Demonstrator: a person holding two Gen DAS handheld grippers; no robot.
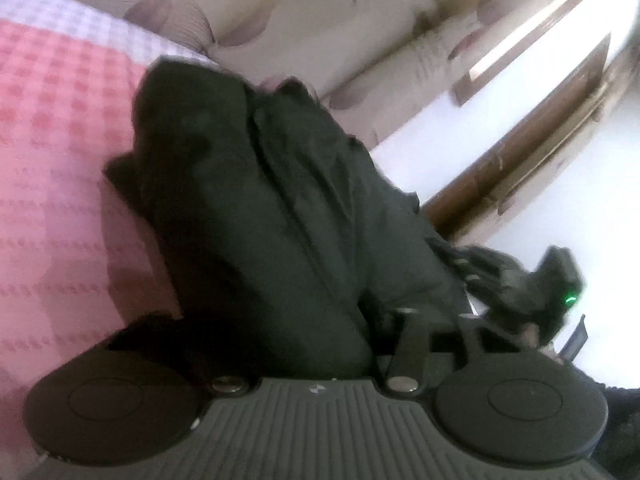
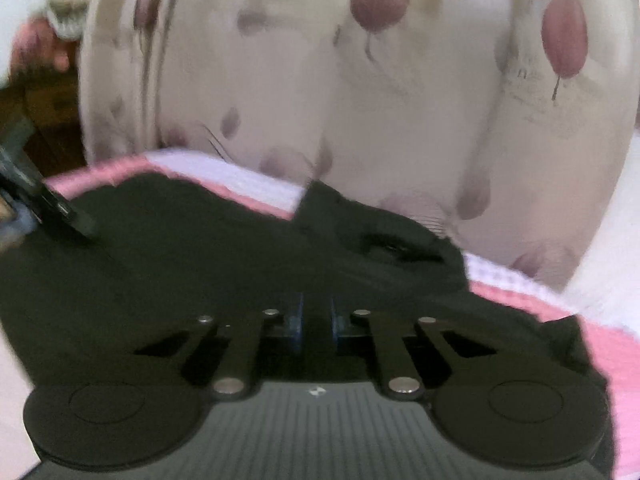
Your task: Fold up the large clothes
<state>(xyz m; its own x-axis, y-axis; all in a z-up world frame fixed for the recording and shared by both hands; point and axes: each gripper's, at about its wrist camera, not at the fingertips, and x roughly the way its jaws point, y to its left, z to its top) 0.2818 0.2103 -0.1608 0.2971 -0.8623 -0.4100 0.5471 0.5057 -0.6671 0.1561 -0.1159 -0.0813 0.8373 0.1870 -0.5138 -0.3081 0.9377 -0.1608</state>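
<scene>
A large black garment [image 1: 256, 200] lies on a pink checked bedspread [image 1: 60, 140]. In the left wrist view the cloth drapes over my left gripper [image 1: 316, 344] and hides its fingertips, so it looks shut on the cloth. In the right wrist view the garment [image 2: 200, 264] spreads across the bed. My right gripper [image 2: 316, 320] has its blue pads nearly together, shut on a fold of the black cloth. The left gripper [image 2: 60, 212] shows at the left edge, resting on the garment. The right gripper [image 1: 556, 284] shows at the right in the left wrist view.
A beige curtain with mauve leaf print [image 2: 360, 100] hangs behind the bed. A dark wooden frame [image 1: 520, 152] runs by a bright window. The bedspread has a white checked border [image 2: 248, 180] at the far edge.
</scene>
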